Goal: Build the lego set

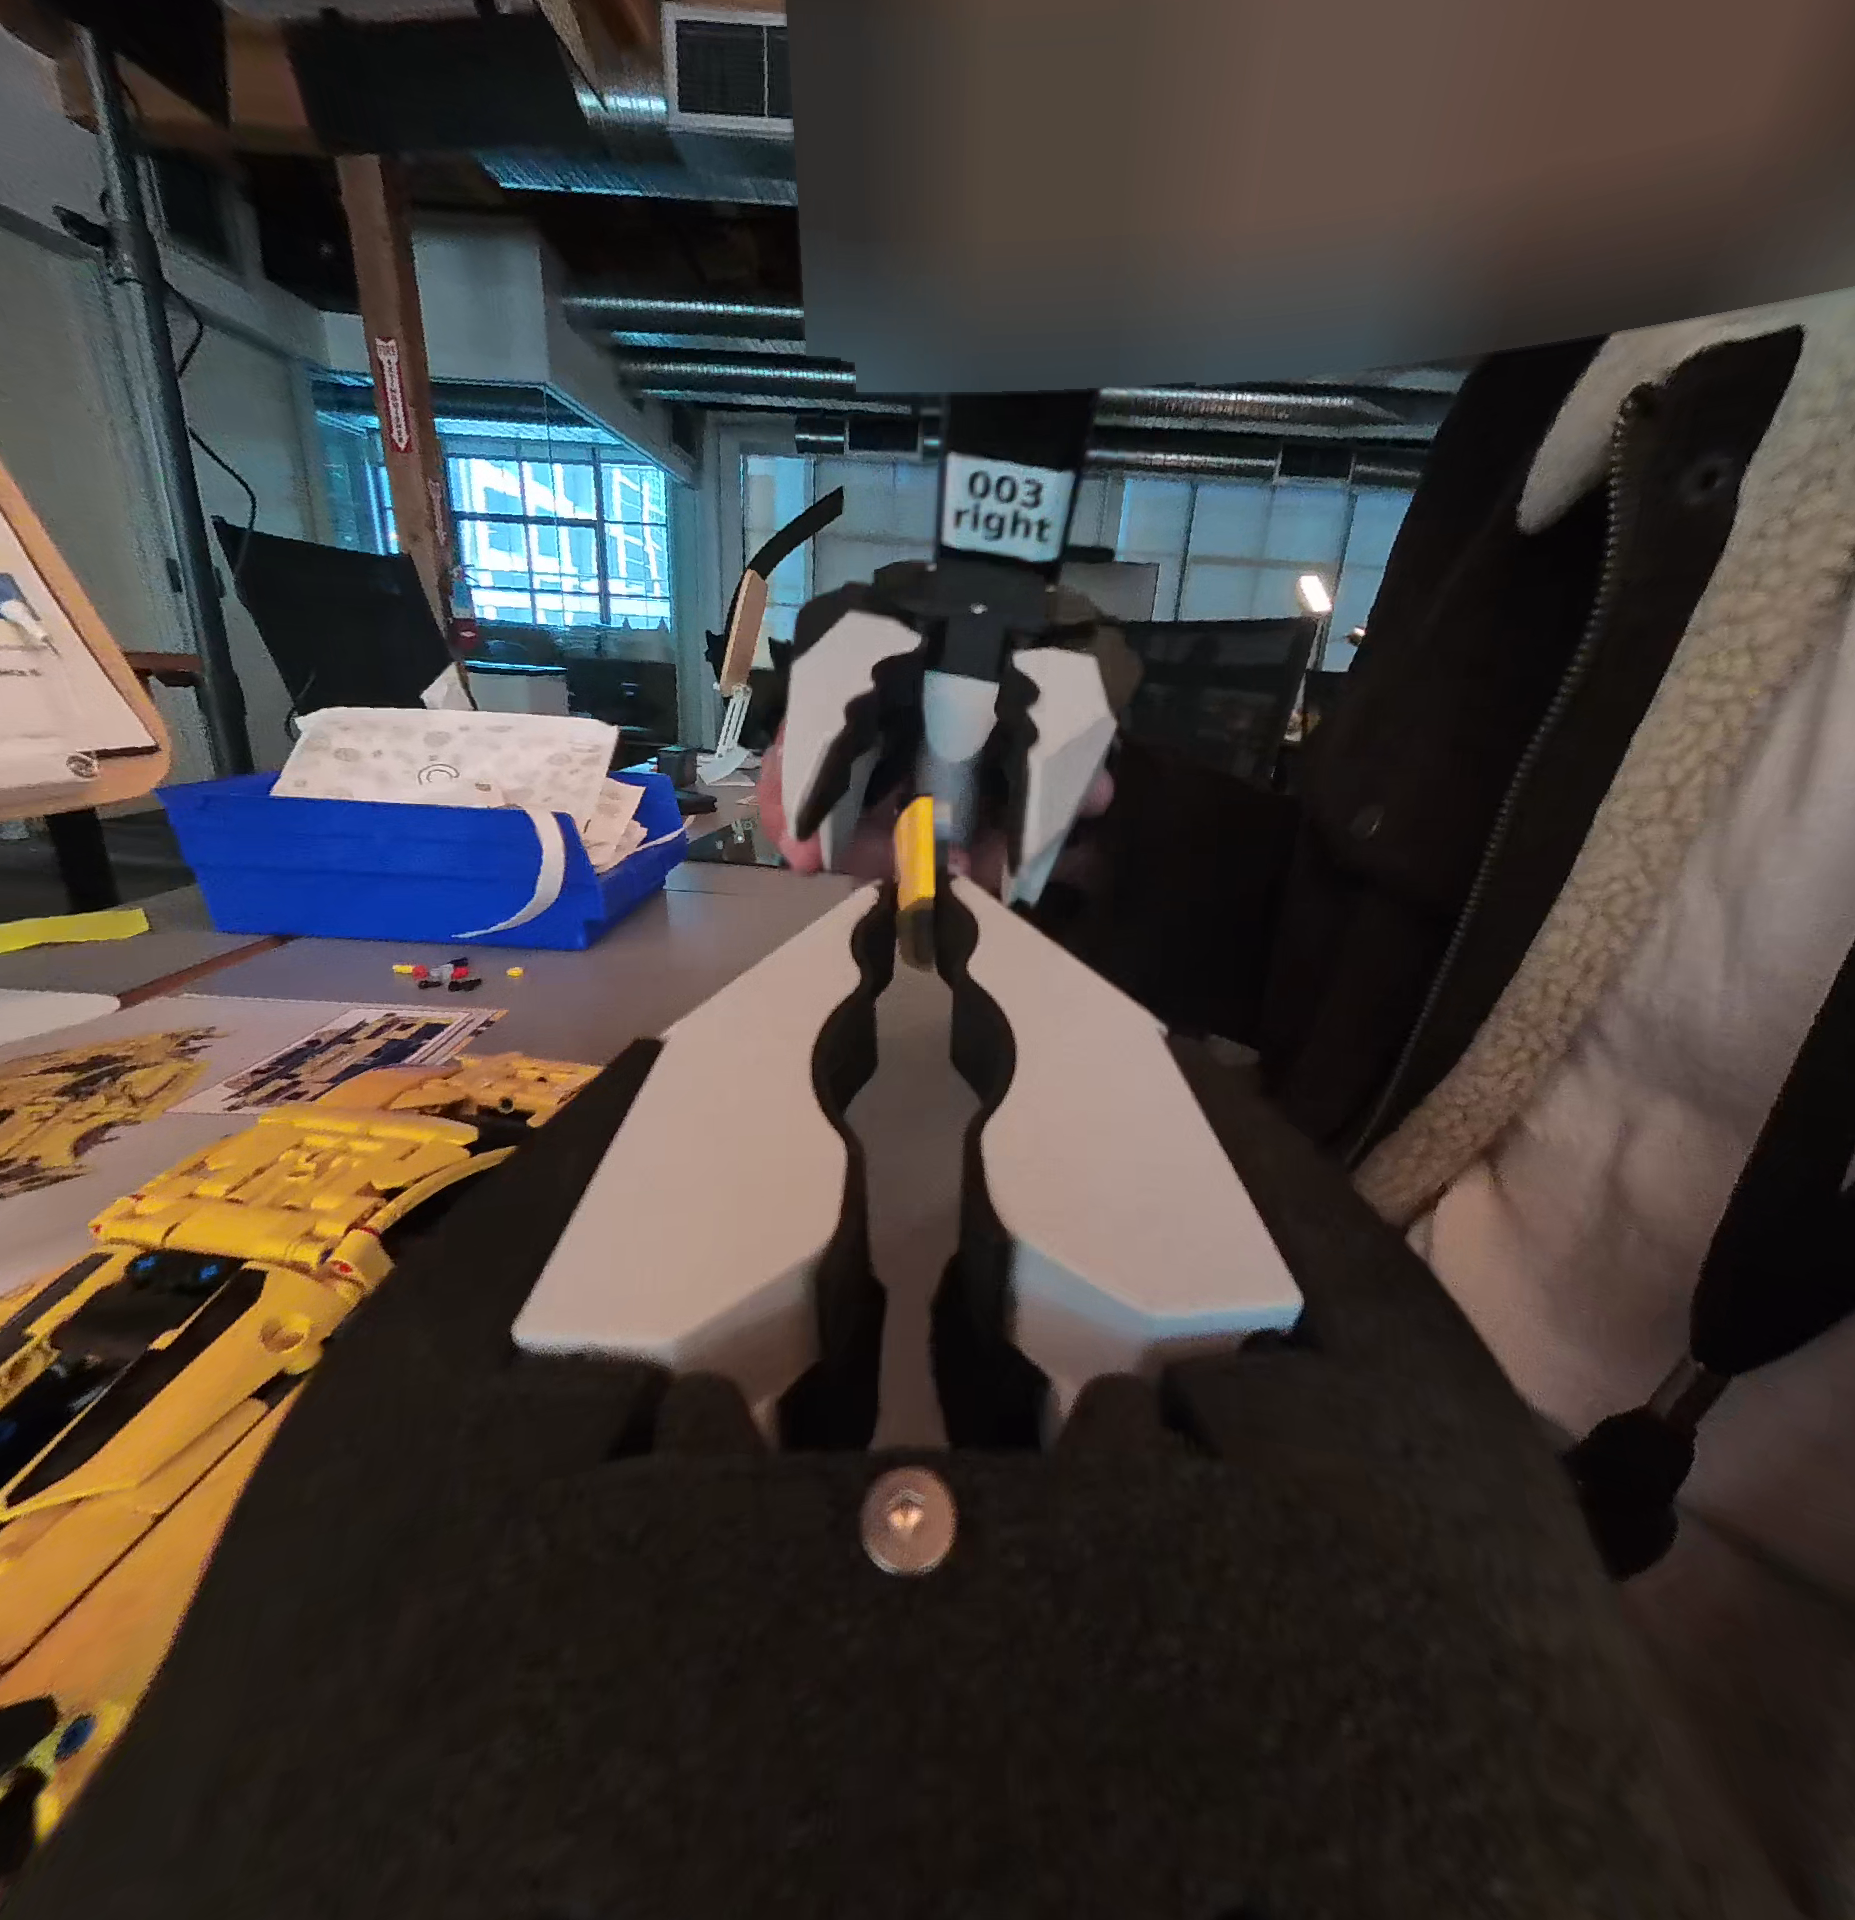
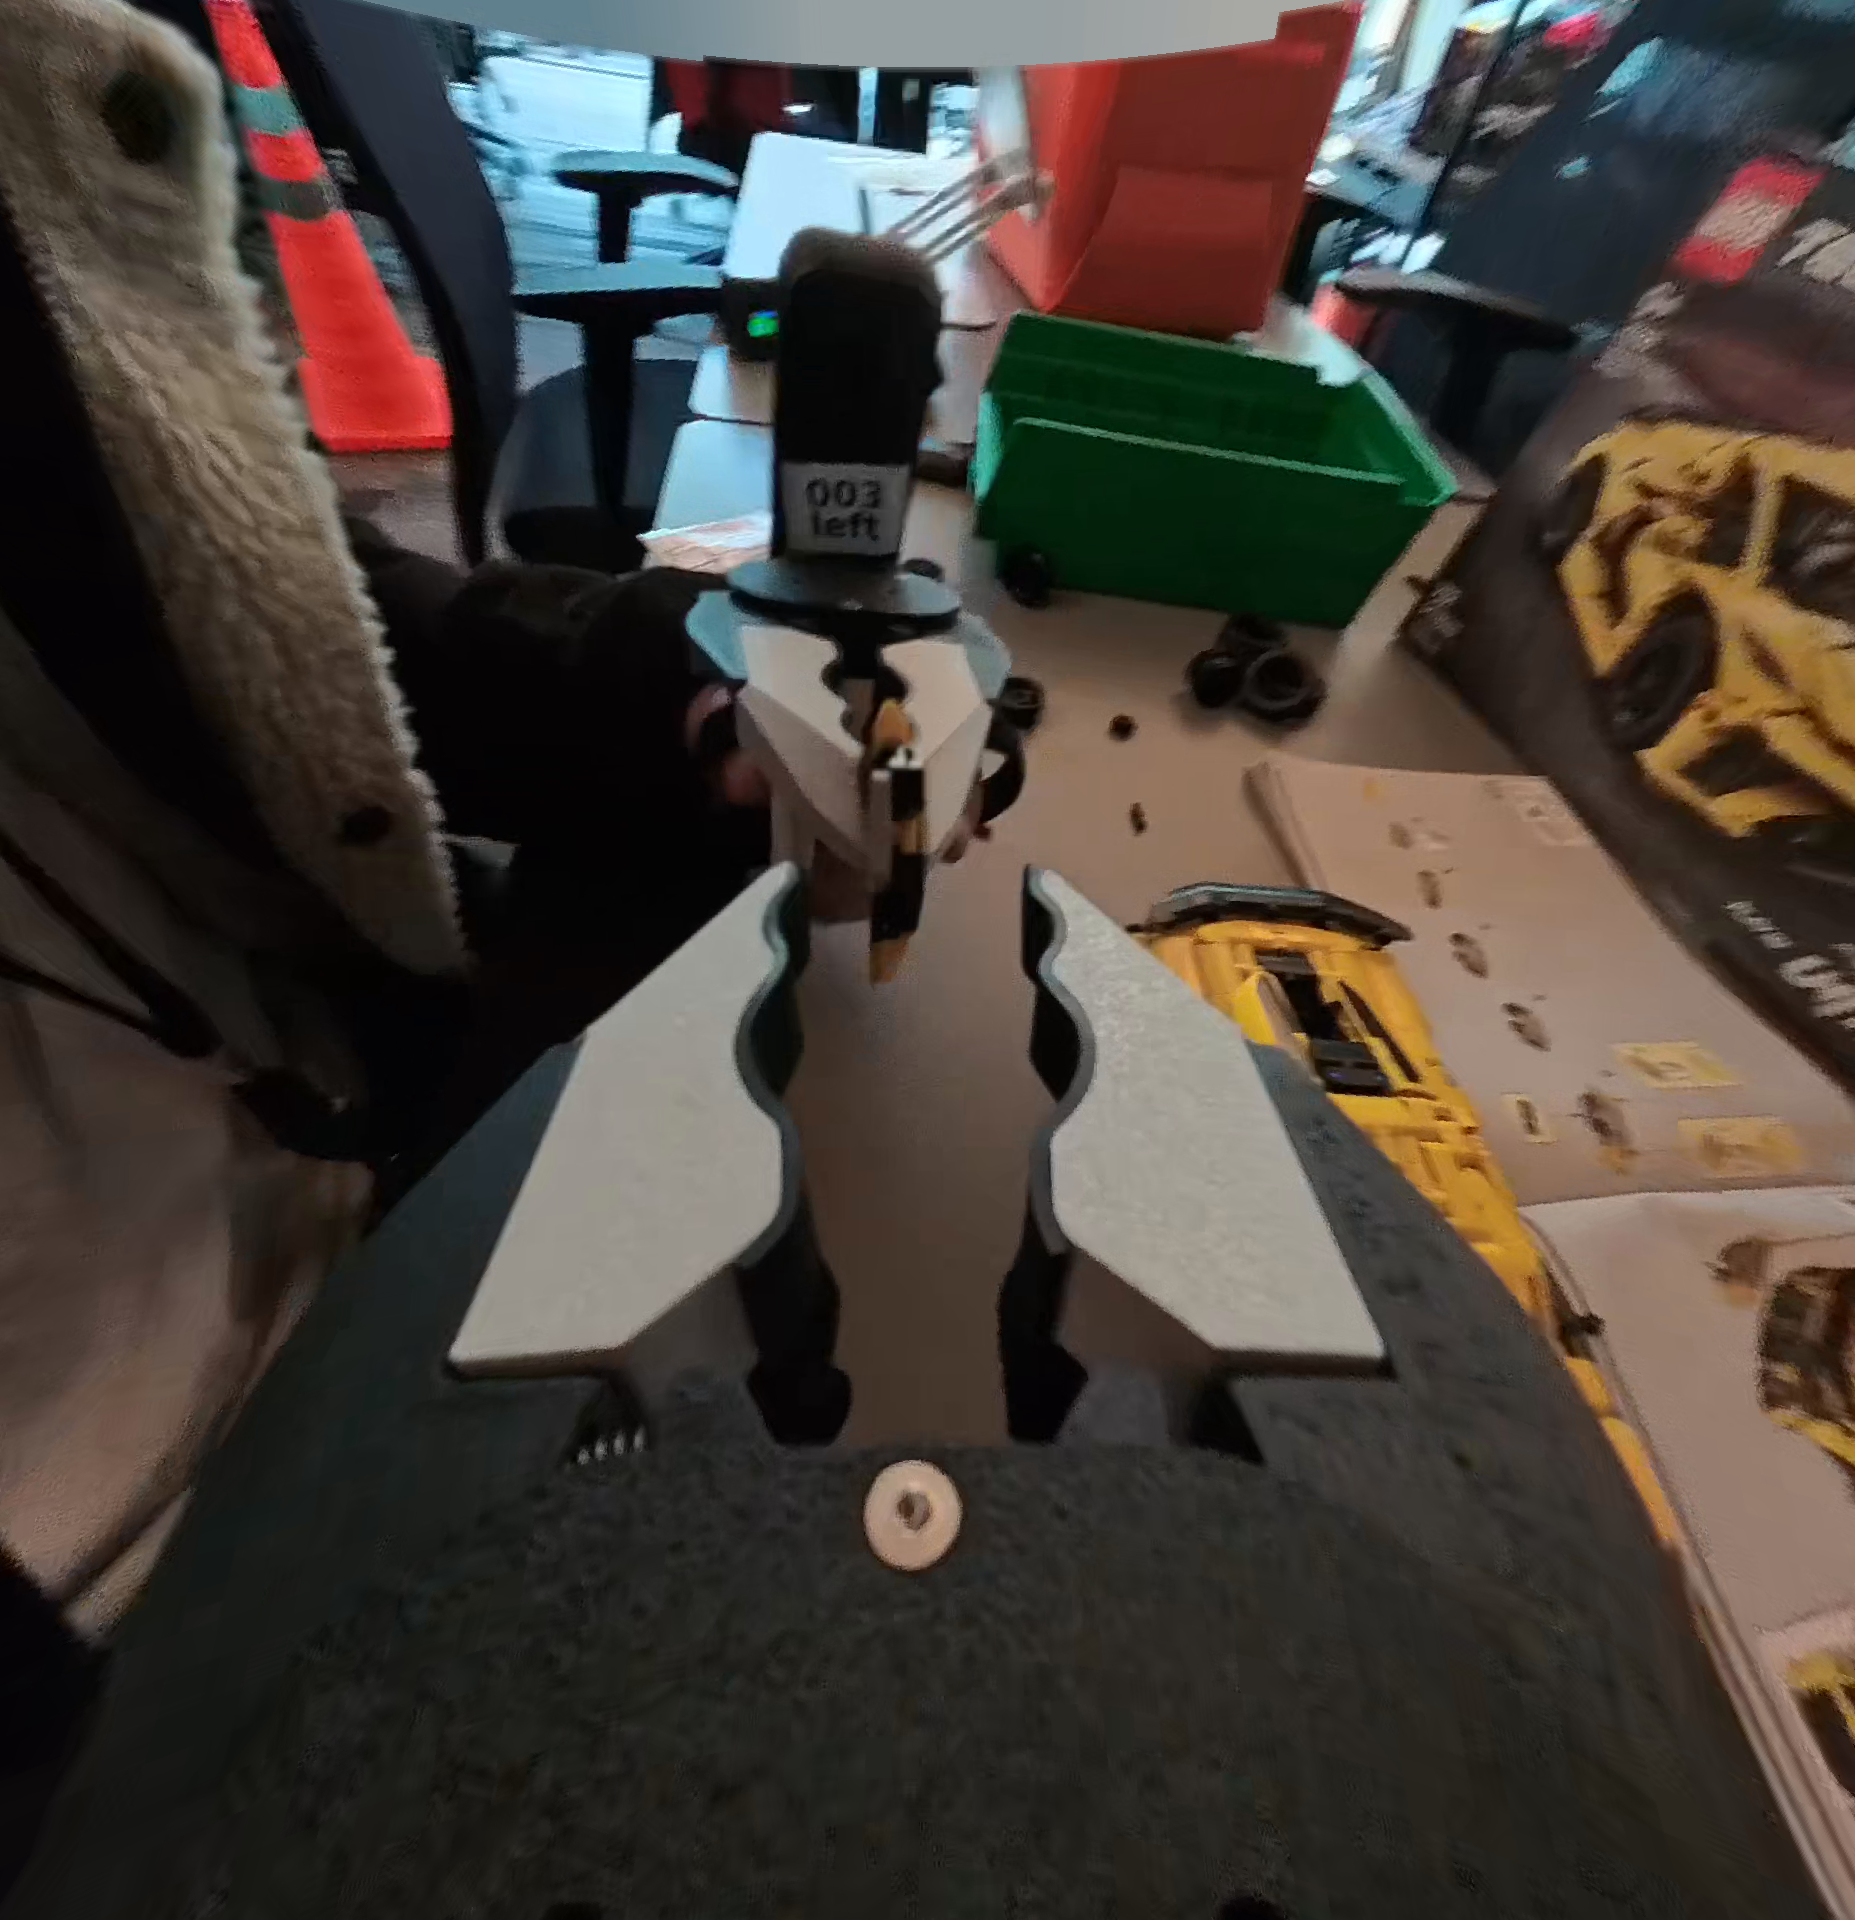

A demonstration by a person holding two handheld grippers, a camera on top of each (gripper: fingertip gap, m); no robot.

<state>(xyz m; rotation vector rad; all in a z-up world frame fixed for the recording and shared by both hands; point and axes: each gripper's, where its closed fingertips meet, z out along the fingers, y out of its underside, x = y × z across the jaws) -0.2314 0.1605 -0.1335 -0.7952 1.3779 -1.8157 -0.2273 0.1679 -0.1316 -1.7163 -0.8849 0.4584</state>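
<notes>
Up close, the left tool [image 1: 915,914] is pinched almost shut on a small yellow-and-black lego piece [image 1: 915,868]. Facing it at 12 o'clock, the right tool [image 2: 912,883] gapes wide, gripping nothing. On the counter [image 1: 632,977] at 8 o'clock lies the yellow lego car [image 1: 227,1247], over the open instruction booklet [image 2: 1525,935].

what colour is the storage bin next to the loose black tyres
Green. The storage bin shows best in the right wrist view, just behind the black tyres.

White wavy-edged fingers [image 2: 642,1122], black foam body, silver screw [image 2: 911,1513], fleece-lined jacket [image 1: 1681,883]
</notes>
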